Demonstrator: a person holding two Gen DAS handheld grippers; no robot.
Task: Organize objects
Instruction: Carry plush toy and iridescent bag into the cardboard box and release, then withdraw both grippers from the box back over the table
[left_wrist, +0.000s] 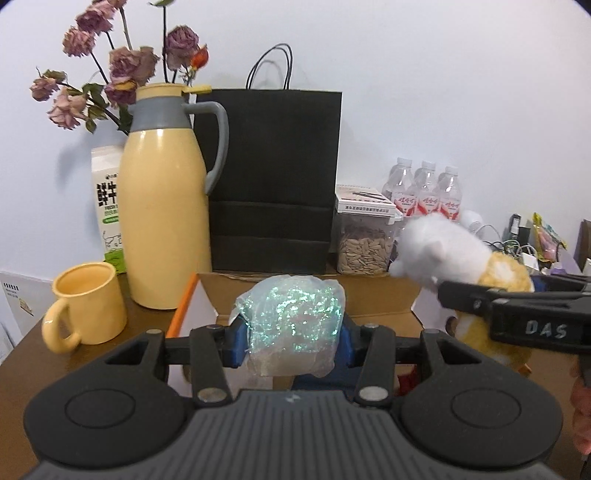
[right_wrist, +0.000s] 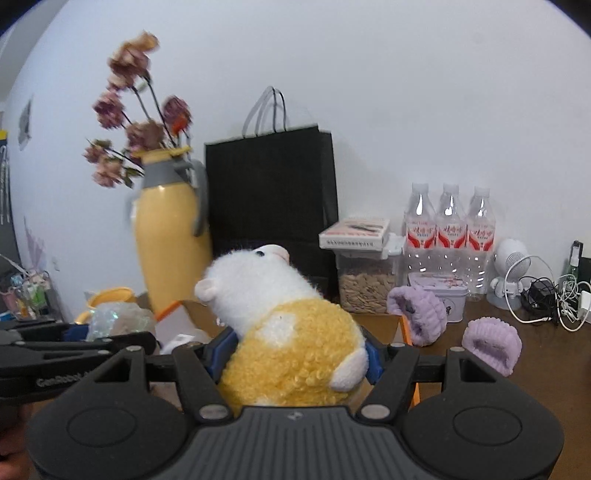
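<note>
On my far left a yellow mug (left_wrist: 86, 304) sits on the brown table (left_wrist: 26, 343), and just behind it stands the tall yellow thermos jug (left_wrist: 162, 221) with a grey collar and handle. A milk carton (left_wrist: 108, 206) stands behind the jug, and dried purple roses (left_wrist: 122, 70) rise above it. To the right of the jug a black paper bag (left_wrist: 273, 177) stands against the wall.

In the middle, my left gripper (left_wrist: 291, 343) is clamped on a crumpled clear bag with iridescent glitter (left_wrist: 291, 317); its blue pads press in on both sides of the bundle. I hold it above an open cardboard box (left_wrist: 376, 295) with an orange edge.

Further right, a clear container of seeds (left_wrist: 364, 247) stands beside the paper bag with a small flat box on its lid, and three water bottles (right_wrist: 448, 229) line up next to it. My right gripper (right_wrist: 295, 360) grips a plush hamster (right_wrist: 280, 332), white at the head and curly yellow over the body, squeezed between the blue pads with its head pointing up and away from me, also over the box.

Beyond it two purple fluffy slippers (right_wrist: 491, 347) lie on the table near a small tin (right_wrist: 443, 295); a white speaker-like figure (right_wrist: 511, 269) and tangled cables (right_wrist: 554, 302) sit at the far right.
</note>
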